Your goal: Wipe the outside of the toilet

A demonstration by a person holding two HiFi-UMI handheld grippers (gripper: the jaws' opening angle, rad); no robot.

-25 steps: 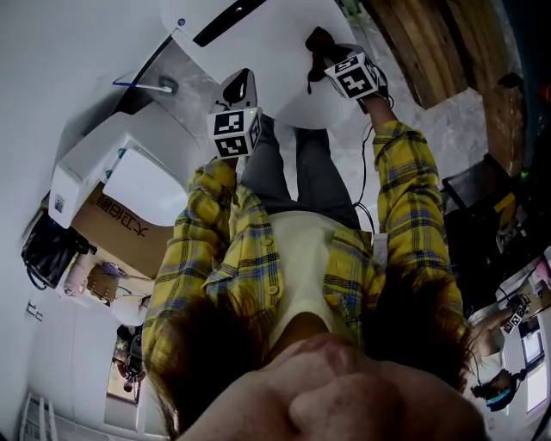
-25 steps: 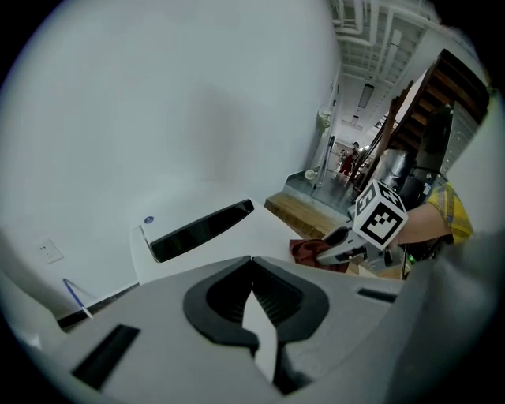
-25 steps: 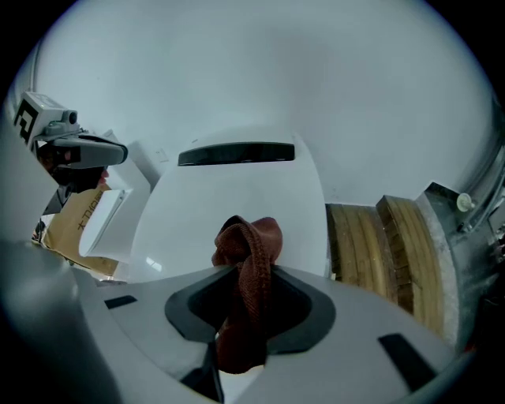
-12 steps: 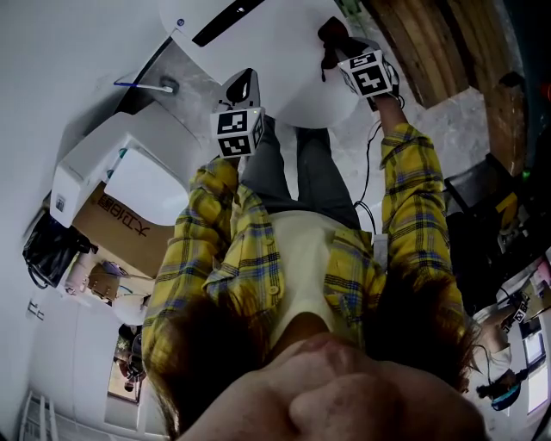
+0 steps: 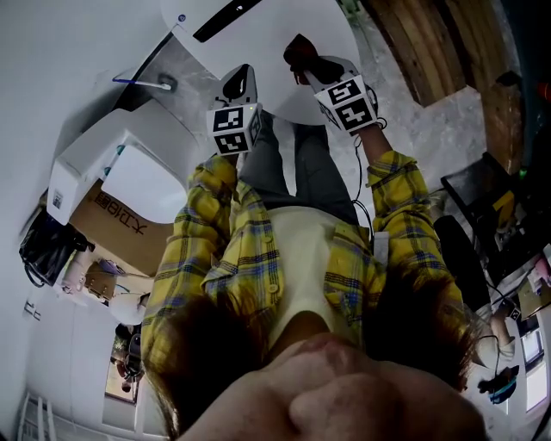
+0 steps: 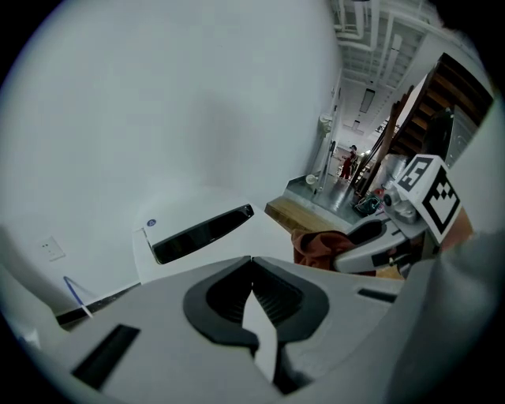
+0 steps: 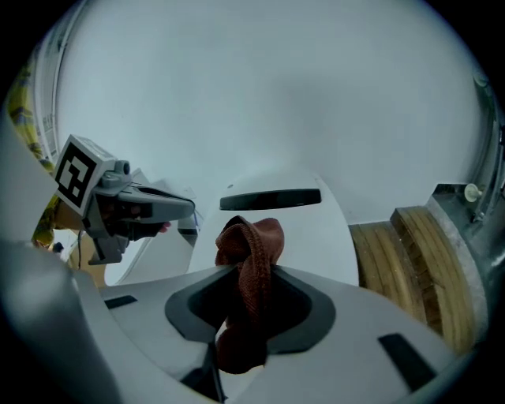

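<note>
The white toilet (image 5: pixel 258 34), lid down, has a dark slot (image 5: pixel 225 19) near its back. In the head view my right gripper (image 5: pixel 303 60) is shut on a brown cloth (image 5: pixel 300 50) held over the front right part of the lid. The right gripper view shows the cloth (image 7: pixel 248 260) bunched between the jaws, with the lid (image 7: pixel 308 237) beyond. My left gripper (image 5: pixel 241 84) hovers at the lid's front left edge. Its jaws are shut on nothing in the left gripper view (image 6: pixel 252 288). That view also shows the cloth (image 6: pixel 316 245) to the right.
A white cabinet-like fixture (image 5: pixel 129 172) and a cardboard box (image 5: pixel 129 228) stand to the left. A blue-handled stick (image 5: pixel 142 84) lies by the wall. Wooden steps (image 5: pixel 430 43) rise at the right; they also show in the right gripper view (image 7: pixel 418 252). A black bag (image 5: pixel 43 245) hangs far left.
My right gripper with the cloth swung right, then came back left and nearer to me across the lid. The left gripper has barely moved.
</note>
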